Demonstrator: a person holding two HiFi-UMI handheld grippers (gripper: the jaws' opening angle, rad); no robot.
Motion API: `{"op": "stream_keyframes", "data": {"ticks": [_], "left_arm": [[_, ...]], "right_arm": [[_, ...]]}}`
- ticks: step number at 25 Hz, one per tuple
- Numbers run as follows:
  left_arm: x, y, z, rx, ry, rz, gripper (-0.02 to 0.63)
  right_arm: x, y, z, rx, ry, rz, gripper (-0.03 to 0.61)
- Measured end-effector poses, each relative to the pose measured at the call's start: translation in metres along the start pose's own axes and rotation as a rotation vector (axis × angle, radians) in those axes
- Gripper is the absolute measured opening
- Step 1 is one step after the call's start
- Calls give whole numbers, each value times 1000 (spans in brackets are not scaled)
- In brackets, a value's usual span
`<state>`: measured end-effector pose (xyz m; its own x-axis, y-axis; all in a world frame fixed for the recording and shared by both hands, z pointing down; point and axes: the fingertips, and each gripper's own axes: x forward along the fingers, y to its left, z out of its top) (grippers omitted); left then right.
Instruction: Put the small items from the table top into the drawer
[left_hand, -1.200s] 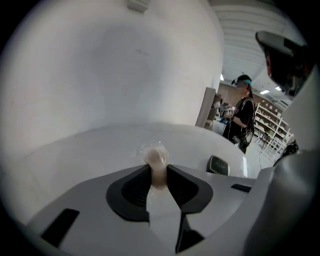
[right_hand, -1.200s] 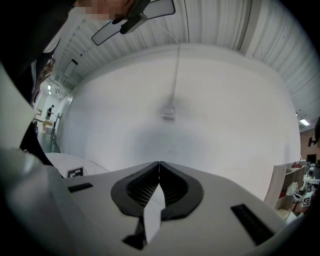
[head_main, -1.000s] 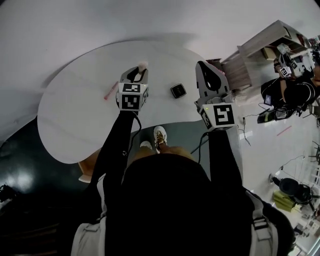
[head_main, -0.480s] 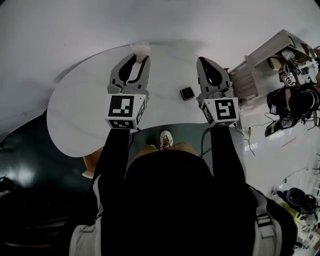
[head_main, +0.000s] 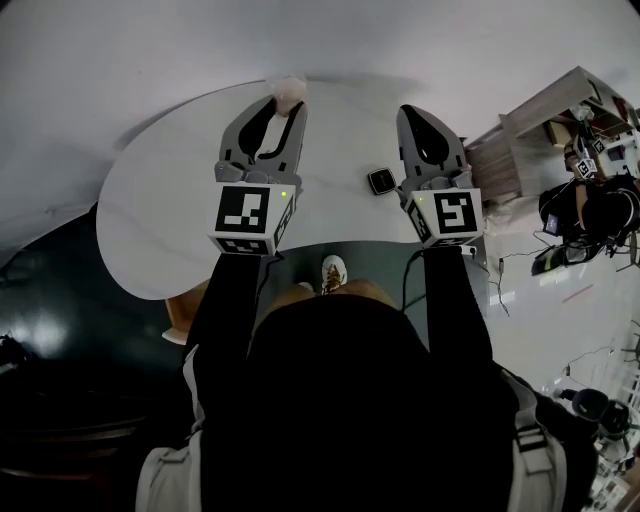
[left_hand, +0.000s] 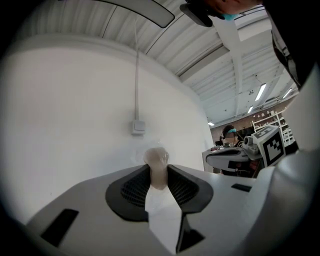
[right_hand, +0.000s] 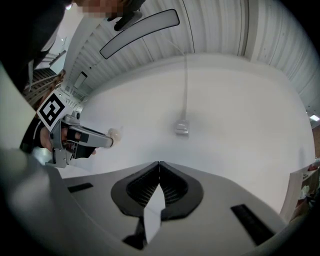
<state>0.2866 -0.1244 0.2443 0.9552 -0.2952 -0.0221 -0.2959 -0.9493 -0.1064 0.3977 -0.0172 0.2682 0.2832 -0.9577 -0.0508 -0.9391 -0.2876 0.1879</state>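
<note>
**A pale item (left_hand: 157, 161) pinched in the left tool (left_hand: 158, 175)**

The left tool holds the pale item level over the white table's (head_main: 160, 210) far edge. The right tool (right_hand: 158, 172) is closed and empty. A small black square item (head_main: 382, 181) lies on the table beside it.

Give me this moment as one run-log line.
left gripper: shut on small pale item, off the table | right gripper: shut, empty | black square item: on table near right gripper

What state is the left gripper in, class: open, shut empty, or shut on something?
Shut on a small pale item: the left gripper has its fingers pressing both sides.
</note>
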Motion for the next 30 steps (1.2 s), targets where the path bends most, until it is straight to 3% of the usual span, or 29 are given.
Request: {"op": "stream_keyframes", "data": {"ticks": [5,11,18,25,30], "left_arm": [[-11,5,0,7,11,35,117],[-55,28,-5,17,23,152,117],[-138,80,-13,28,73,395,117],[-272,134,-29,34,159,666,117],[-348,154,-40,13,185,787,118]], "right_arm": [[8,13,9,13,-17,49,26],[29,70,6,12,-36,201,26],[73,182,18,32,-72,499,26],[72,342,42,-9,-148,816,26],[56,420,59,29,-189,934,26]]}}
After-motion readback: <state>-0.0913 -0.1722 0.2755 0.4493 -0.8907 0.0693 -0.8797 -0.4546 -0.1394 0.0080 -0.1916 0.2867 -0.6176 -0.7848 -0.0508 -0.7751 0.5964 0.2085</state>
